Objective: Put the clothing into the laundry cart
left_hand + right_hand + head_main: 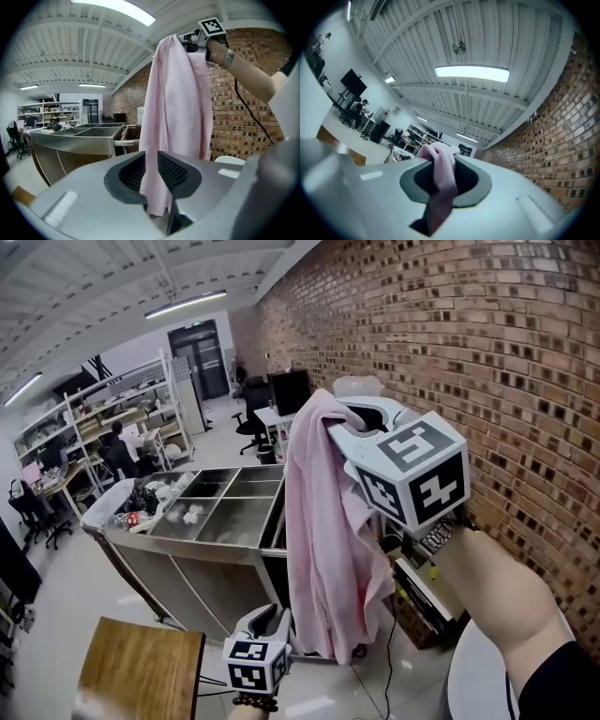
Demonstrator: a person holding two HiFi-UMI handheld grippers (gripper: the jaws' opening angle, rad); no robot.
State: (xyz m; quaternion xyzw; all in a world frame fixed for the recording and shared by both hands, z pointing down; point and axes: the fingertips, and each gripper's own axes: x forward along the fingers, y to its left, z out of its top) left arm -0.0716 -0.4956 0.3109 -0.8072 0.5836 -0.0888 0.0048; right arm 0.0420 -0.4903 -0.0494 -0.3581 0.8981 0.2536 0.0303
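A long pink garment (323, 521) hangs down in front of the brick wall. My right gripper (339, 427) is held high and is shut on its top edge, and the bunched cloth (440, 164) fills the jaws in the right gripper view. My left gripper (272, 620) is low, and the garment's lower part (178, 103) runs between its nearly closed jaws (151, 173), pinched there. The steel laundry cart (187, 577), with open compartments on top, stands just left of the garment. It also shows in the left gripper view (70, 140).
A white bin (98, 512) with mixed items sits at the cart's far left end. A wooden tabletop (141, 662) lies at the bottom left and a white round table (478, 681) at the bottom right. The brick wall (487, 352) runs along the right. Shelves and desks (112, 427) stand far back.
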